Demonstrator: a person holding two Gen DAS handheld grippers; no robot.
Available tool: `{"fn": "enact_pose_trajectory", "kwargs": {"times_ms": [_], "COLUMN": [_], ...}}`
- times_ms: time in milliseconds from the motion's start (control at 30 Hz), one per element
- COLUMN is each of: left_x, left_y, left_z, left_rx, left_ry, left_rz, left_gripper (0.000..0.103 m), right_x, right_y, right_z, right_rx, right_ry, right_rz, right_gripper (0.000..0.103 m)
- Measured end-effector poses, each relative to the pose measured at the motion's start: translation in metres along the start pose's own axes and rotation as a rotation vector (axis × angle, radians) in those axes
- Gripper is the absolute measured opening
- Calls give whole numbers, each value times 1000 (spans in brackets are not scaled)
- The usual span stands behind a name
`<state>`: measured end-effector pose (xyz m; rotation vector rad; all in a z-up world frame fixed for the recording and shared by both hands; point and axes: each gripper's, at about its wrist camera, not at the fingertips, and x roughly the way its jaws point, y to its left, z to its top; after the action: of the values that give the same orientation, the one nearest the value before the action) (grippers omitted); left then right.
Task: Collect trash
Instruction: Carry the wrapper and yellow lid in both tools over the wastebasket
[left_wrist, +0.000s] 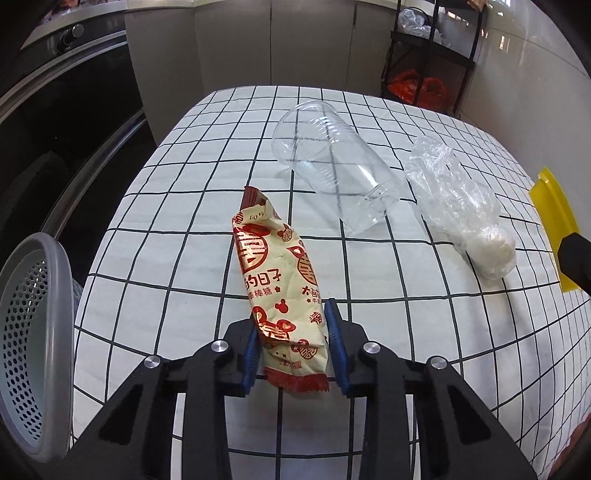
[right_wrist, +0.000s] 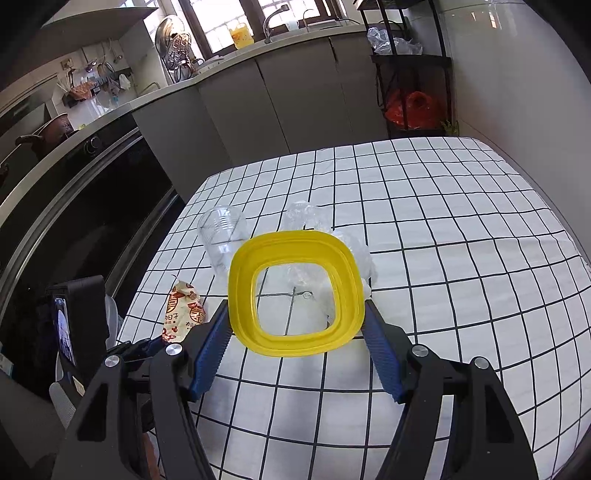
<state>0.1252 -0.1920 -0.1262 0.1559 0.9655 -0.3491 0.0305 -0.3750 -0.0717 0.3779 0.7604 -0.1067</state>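
Note:
My left gripper (left_wrist: 293, 317) is shut on a cream and red candy wrapper (left_wrist: 280, 280), gripped near its lower end over the checked tablecloth (left_wrist: 166, 221). A clear plastic cup (left_wrist: 332, 166) lies on its side beyond it. A crumpled clear plastic bag (left_wrist: 458, 206) with a white lump lies to the right. My right gripper (right_wrist: 295, 306) is shut on a yellow-rimmed clear lid (right_wrist: 295, 343), held by its two sides above the table. The lid's edge (left_wrist: 554, 225) shows at the right of the left wrist view. The wrapper (right_wrist: 183, 314), cup (right_wrist: 221, 236) and bag (right_wrist: 354, 251) also show in the right wrist view.
A grey perforated basket (left_wrist: 33, 350) stands off the table's left edge. A dark oven front (right_wrist: 74, 206) and kitchen counter (right_wrist: 258, 55) lie beyond. A black rack (right_wrist: 413, 74) with red bags stands at the back right.

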Motion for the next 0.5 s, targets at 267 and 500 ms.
{"fn": "enact_pose_trajectory", "kwargs": {"times_ms": [267, 500], "left_x": [-29, -62], "left_y": [2, 16], "left_z": [0, -1], "left_rx": [27, 30], "left_ry": [-69, -128], "left_rz": [1, 13], "left_gripper": [28, 28], "right_x": [-1, -10], "right_y": [5, 22], "right_z": [1, 1], "right_rx": [-10, -26], "right_ry": [-3, -27], "right_rz": [7, 36], "right_gripper": [67, 67]}}
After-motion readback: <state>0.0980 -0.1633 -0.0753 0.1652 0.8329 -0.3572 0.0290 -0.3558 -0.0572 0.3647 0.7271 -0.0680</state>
